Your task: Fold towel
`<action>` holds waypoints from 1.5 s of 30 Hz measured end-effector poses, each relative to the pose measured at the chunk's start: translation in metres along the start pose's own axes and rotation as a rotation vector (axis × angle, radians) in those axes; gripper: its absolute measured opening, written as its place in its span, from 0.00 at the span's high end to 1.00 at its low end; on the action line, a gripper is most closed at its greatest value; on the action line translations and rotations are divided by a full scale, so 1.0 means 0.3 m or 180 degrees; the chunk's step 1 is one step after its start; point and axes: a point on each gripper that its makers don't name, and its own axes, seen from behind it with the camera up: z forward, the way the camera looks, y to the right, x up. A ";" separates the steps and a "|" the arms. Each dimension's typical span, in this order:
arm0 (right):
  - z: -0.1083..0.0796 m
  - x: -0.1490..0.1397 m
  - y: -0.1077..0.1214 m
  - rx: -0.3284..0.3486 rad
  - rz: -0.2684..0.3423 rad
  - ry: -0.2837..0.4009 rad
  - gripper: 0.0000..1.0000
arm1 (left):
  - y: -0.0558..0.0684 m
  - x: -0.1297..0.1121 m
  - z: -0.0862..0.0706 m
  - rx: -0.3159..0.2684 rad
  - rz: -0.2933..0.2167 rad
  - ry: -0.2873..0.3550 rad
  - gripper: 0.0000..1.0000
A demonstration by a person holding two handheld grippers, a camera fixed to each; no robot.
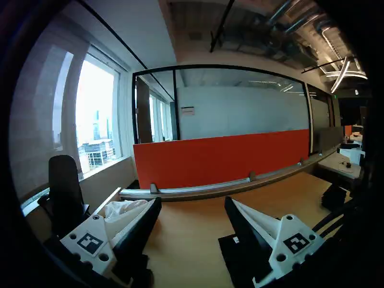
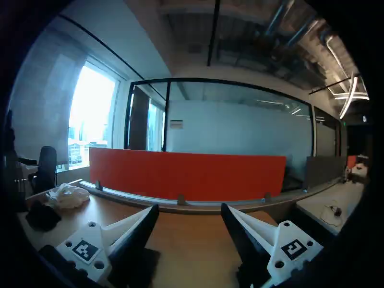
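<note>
Off at nine o'clock from the left gripper (image 1: 192,201), the crumpled white towel (image 1: 122,209) sits close on the tabletop (image 1: 192,228). From the right gripper (image 2: 189,207) it is farther. Both jaws are wide and empty.

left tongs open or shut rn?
Open. In the left gripper view the left tongs stand wide apart, with bare desk showing between them and nothing held.
</note>
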 end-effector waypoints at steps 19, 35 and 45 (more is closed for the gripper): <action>-0.008 -0.052 -0.218 0.0991 -0.0378 -0.0456 0.00 | 0.118 -0.076 -0.018 -0.0829 0.0145 -0.0425 0.02; -0.052 -0.149 -0.340 0.1579 -0.0585 -0.0867 0.00 | 0.222 -0.196 -0.070 -0.1396 0.0304 -0.0801 0.02; -0.068 -0.250 -0.382 0.1724 -0.0695 -0.1055 0.00 | 0.239 -0.281 -0.082 -0.1457 0.0322 -0.0917 0.02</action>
